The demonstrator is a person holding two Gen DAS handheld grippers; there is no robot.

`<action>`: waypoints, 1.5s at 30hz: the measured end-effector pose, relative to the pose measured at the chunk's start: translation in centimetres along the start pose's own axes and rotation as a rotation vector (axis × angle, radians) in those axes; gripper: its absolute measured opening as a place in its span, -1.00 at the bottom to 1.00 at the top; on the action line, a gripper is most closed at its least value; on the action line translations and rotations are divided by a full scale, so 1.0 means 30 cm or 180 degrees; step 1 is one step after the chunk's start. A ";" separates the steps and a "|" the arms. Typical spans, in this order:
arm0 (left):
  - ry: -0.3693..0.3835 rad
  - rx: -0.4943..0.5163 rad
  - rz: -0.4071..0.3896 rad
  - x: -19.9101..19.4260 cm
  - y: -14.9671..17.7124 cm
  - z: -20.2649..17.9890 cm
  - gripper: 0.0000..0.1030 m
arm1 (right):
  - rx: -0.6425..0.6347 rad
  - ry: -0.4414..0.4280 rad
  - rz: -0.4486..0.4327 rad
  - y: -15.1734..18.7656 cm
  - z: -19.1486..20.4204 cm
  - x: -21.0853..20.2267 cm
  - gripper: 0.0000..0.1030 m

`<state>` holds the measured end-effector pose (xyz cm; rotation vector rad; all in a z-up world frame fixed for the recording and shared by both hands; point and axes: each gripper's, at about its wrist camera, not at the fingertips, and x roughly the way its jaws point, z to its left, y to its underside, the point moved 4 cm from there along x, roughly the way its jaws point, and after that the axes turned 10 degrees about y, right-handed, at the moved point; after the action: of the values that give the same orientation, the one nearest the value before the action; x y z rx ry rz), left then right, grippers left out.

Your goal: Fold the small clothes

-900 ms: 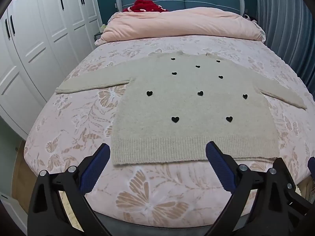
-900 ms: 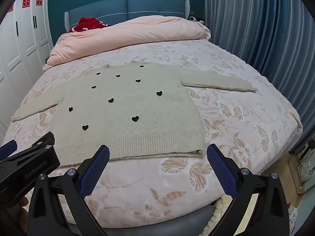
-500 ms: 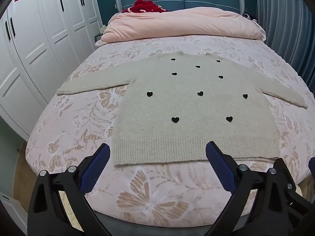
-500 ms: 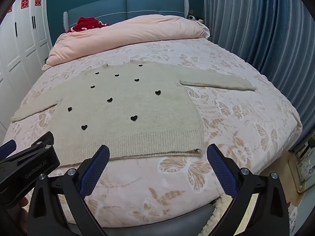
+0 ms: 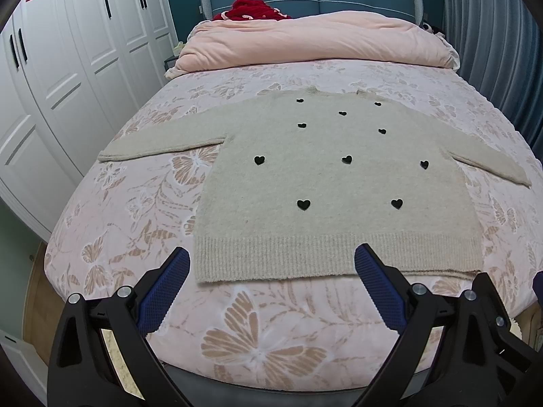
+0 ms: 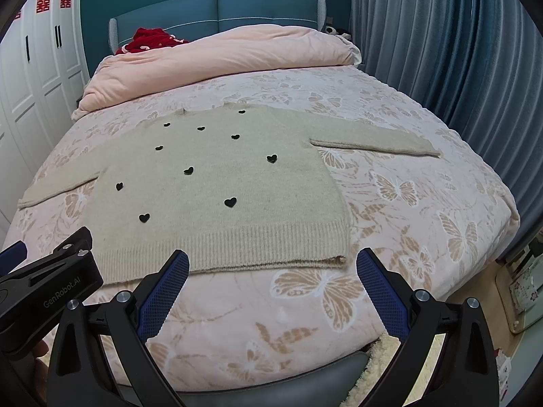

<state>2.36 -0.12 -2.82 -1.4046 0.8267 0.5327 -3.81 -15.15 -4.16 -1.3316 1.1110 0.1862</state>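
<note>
A small beige knit sweater (image 5: 325,183) with black hearts lies flat on the bed, both sleeves spread out, ribbed hem toward me. It also shows in the right wrist view (image 6: 217,186). My left gripper (image 5: 271,261) is open and empty, hovering over the hem's left half. My right gripper (image 6: 273,264) is open and empty, just before the hem's right corner. The left gripper's body (image 6: 44,288) shows at the lower left of the right wrist view.
The bed (image 5: 135,203) has a pink butterfly cover. A folded pink duvet (image 5: 312,47) and a red garment (image 5: 251,8) lie at the headboard. White wardrobes (image 5: 51,78) stand left, blue curtains (image 6: 458,51) right.
Both grippers have drifted slightly; the sweater sits a touch more to the right in the left wrist view. Jaws stay open and the sweater has not moved.
</note>
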 end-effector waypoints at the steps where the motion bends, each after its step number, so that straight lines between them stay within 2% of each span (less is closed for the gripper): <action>1: -0.0001 -0.0001 0.0001 -0.001 0.000 -0.001 0.85 | -0.0003 0.0004 -0.0002 -0.001 0.001 0.001 0.90; 45: -0.0007 -0.0029 0.0020 0.010 0.023 0.016 0.85 | -0.0025 0.0015 0.0024 0.005 0.004 0.002 0.90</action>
<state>2.10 0.40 -3.51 -1.4098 0.8279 0.5433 -3.81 -15.05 -4.31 -1.3355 1.1205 0.1934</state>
